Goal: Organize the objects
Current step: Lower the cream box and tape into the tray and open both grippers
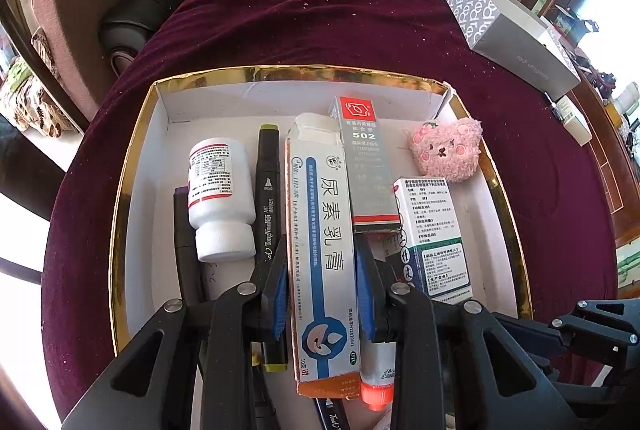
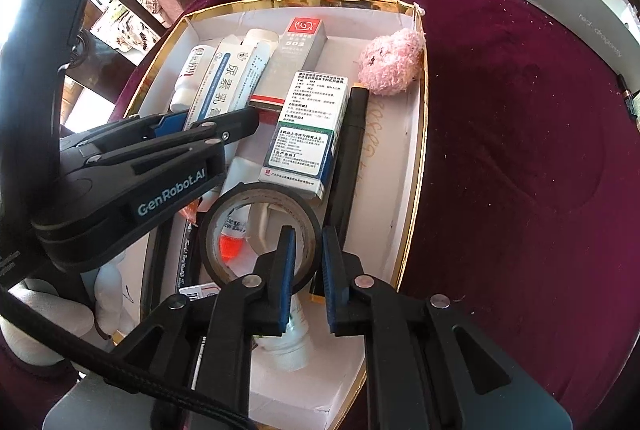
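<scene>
Done: most items already in gold-rim box.
L gripper: clamped on ointment carton.
R gripper: jaws slightly apart around tape roll wall — release left.

Left gripper: jaws straddle the ointment carton. Art marker and pill bottle crowd the left jaw; 502 glue box and medicine box crowd the right. Bare tray floor lies ahead-left.

Right gripper: tape roll wall between jaws. Black marker just ahead-right; beyond it an open floor strip up to the gold tray wall.
</scene>
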The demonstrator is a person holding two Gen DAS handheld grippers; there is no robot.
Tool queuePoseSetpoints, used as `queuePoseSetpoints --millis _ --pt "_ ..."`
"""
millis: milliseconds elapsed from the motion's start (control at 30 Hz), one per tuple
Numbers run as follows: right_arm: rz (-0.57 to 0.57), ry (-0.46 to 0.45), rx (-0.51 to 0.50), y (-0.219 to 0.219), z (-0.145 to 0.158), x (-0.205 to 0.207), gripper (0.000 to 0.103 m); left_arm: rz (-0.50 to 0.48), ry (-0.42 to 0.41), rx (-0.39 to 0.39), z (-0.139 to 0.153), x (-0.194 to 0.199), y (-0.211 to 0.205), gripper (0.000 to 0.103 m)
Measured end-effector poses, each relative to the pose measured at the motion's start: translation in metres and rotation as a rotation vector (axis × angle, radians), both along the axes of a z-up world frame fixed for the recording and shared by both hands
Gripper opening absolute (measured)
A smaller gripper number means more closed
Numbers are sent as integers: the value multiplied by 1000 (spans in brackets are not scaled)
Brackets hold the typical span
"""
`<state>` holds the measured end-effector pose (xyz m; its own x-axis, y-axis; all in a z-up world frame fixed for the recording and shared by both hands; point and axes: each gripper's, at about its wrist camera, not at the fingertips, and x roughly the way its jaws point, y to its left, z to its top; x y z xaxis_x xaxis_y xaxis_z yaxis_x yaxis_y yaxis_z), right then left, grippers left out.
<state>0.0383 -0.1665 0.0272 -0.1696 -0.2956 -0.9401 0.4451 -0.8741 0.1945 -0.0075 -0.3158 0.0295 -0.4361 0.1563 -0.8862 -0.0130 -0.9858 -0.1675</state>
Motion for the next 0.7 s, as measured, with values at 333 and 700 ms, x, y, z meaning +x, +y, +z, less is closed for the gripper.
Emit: queuePoseSetpoints --millis 333,700 --pt "-47 50 -46 17 26 7 42 27 73 23 19 11 0 47" --pt "-88 128 -96 58 50 16 49 193 443 -67 135 107 18 76"
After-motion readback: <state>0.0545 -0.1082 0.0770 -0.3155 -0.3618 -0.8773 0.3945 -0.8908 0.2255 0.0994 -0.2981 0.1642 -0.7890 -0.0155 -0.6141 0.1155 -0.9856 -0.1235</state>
